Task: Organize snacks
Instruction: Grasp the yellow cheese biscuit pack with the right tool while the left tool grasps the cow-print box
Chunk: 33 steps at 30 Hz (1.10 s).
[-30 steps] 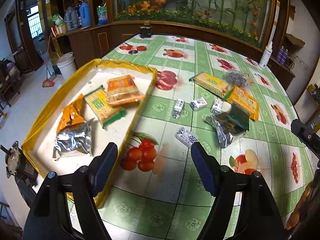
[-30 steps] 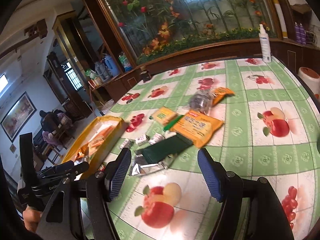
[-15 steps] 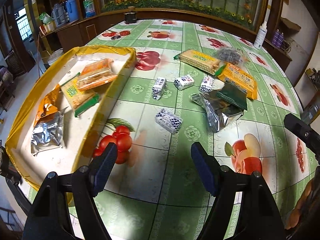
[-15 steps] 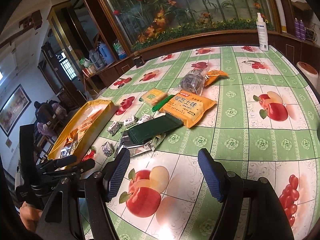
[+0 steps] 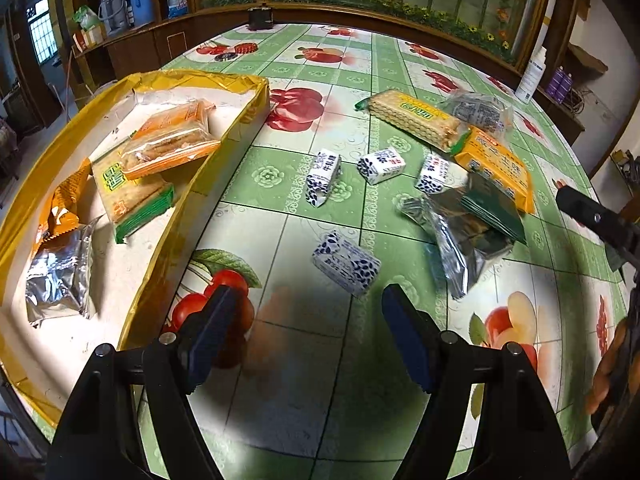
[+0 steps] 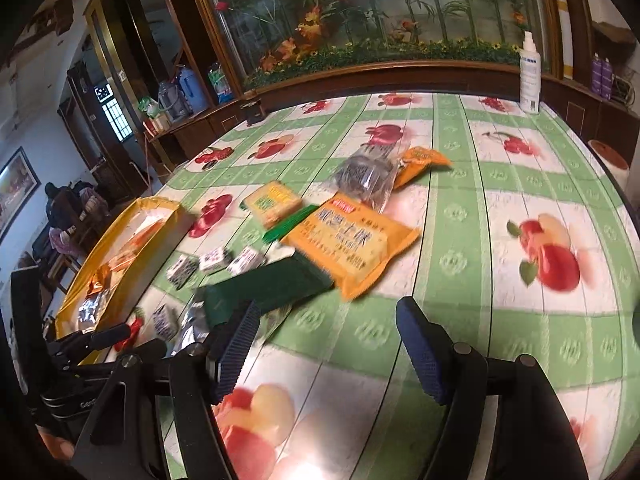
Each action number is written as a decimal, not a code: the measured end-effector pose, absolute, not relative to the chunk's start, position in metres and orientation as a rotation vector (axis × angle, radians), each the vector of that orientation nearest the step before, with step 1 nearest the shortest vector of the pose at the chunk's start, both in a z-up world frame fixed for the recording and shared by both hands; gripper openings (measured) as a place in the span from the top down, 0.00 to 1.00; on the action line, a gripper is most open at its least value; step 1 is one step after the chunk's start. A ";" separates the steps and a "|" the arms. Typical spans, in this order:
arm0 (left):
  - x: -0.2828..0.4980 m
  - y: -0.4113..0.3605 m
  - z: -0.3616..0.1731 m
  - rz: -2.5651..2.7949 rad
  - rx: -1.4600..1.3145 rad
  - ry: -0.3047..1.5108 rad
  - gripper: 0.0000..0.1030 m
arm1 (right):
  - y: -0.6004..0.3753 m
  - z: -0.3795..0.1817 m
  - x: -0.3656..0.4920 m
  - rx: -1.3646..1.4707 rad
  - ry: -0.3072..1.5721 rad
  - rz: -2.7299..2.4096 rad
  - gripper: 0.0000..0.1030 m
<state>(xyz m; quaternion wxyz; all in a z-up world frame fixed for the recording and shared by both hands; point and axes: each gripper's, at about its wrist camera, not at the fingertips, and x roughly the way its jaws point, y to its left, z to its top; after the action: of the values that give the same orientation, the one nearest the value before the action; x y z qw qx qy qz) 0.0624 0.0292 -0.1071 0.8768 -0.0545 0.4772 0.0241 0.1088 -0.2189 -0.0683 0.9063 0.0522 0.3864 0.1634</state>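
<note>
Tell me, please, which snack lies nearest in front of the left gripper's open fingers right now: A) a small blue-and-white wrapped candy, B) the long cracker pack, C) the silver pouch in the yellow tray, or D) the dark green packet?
A: a small blue-and-white wrapped candy lies alone on the tablecloth just ahead of the left gripper, while the other three candies sit farther back and the other snacks lie off to the sides.

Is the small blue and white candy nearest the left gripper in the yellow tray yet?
Out. The candy lies on the tablecloth, right of the yellow tray.
</note>
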 end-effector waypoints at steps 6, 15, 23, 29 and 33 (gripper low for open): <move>0.073 0.026 -0.107 0.030 -0.121 0.986 0.27 | -0.221 -0.072 0.143 0.078 0.809 0.338 0.29; 0.080 0.008 -0.110 0.024 -0.013 0.963 0.31 | -0.204 -0.084 0.178 -0.020 0.839 0.359 0.29; 0.075 0.019 -0.107 -0.019 -0.033 0.949 0.48 | -0.185 -0.095 0.194 -0.161 0.861 0.405 0.26; 0.071 0.027 -0.106 -0.052 -0.071 0.946 0.52 | -0.189 -0.095 0.191 -0.133 0.894 0.416 0.36; 0.069 0.030 -0.105 -0.052 -0.075 0.944 0.60 | -0.193 -0.095 0.176 -0.144 0.919 0.408 0.53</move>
<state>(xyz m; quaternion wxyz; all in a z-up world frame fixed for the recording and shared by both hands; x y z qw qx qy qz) 0.0692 0.0298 -0.1054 0.8896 -0.0361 0.4546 -0.0252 0.1756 -0.1934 -0.0945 0.8738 -0.0691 0.4399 0.1954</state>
